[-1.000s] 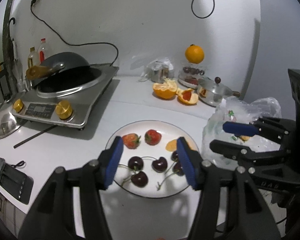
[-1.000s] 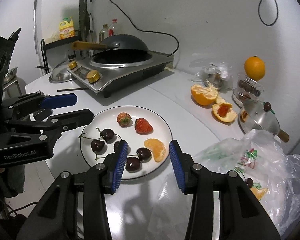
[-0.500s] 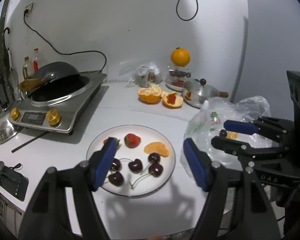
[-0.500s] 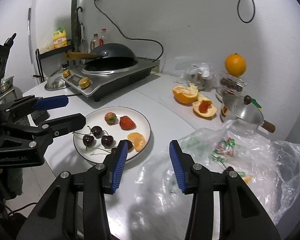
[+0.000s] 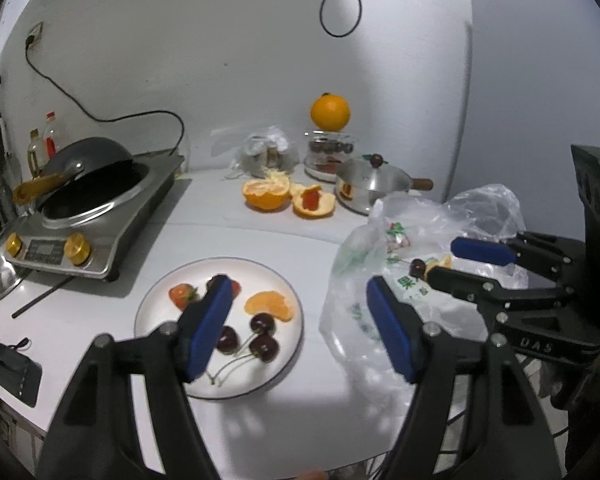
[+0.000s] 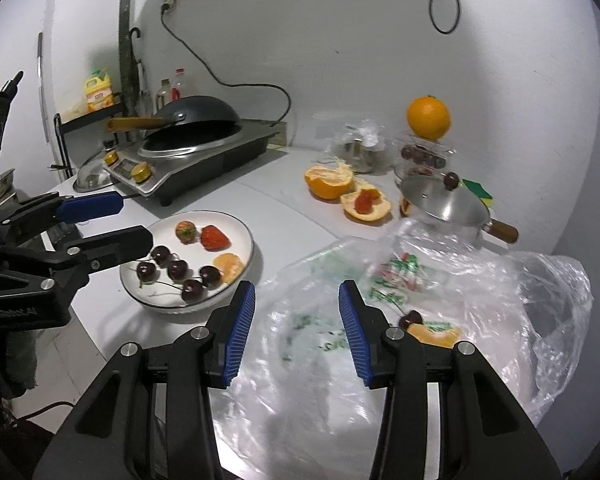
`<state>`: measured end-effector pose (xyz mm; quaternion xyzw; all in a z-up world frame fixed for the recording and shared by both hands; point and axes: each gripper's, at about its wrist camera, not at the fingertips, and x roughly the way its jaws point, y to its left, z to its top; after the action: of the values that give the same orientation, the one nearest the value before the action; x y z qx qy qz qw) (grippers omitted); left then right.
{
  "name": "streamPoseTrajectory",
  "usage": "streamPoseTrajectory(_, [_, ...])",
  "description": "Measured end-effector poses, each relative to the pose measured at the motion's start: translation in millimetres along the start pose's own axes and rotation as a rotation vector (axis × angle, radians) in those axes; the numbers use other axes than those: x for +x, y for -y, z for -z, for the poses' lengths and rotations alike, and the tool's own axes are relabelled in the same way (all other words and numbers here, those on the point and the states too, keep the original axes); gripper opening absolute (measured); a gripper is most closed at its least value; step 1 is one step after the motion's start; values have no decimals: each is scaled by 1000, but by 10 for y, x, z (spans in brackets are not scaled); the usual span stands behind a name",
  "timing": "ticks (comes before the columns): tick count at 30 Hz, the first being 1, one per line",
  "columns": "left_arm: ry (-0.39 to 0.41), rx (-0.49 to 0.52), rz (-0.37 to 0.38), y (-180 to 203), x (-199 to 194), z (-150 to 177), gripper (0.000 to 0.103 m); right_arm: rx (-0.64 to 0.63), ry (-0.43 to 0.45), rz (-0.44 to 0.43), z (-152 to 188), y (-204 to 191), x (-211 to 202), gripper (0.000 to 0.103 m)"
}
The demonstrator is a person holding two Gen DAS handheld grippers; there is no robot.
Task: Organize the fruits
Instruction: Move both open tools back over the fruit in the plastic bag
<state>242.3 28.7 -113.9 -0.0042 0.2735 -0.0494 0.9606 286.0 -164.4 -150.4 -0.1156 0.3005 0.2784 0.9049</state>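
A white plate (image 5: 228, 259) (image 6: 220, 220) holds two strawberries (image 6: 214, 237), an orange segment (image 5: 270, 305) and several dark cherries (image 5: 264, 346) (image 6: 178, 270). To its right lies a crumpled clear plastic bag (image 5: 380, 256) (image 6: 480, 280) with a cherry (image 6: 411, 317) and an orange segment (image 6: 434, 336) inside. My left gripper (image 5: 300, 320) (image 6: 136, 220) hangs open above the plate's right edge, its left pad hiding part of a strawberry. Above the bag's near side my right gripper (image 6: 296, 332) (image 5: 442, 262) stands open, and nothing is between its pads.
An induction cooker with a wok (image 5: 92, 208) stands at the back left. Peeled orange halves (image 5: 266, 194), a lidded steel pot (image 5: 368, 188) and a whole orange (image 5: 330, 112) on a container line the back. A black device (image 5: 8, 364) lies near the front left edge.
Both grippers have shifted right, away from the plate's middle and toward the plastic bag. The left jaws have spread wider. The right jaws keep the same gap.
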Motion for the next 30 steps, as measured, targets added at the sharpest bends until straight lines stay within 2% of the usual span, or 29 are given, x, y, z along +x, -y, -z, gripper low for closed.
streamPoseTrajectory(16, [-35,59,37,468,262,-36,71,78,-7,48,246,593,-84,46])
streamPoseTrajectory(30, [-76,82,58,750,573,-53,71,133,-43,77,430,1061,12,46])
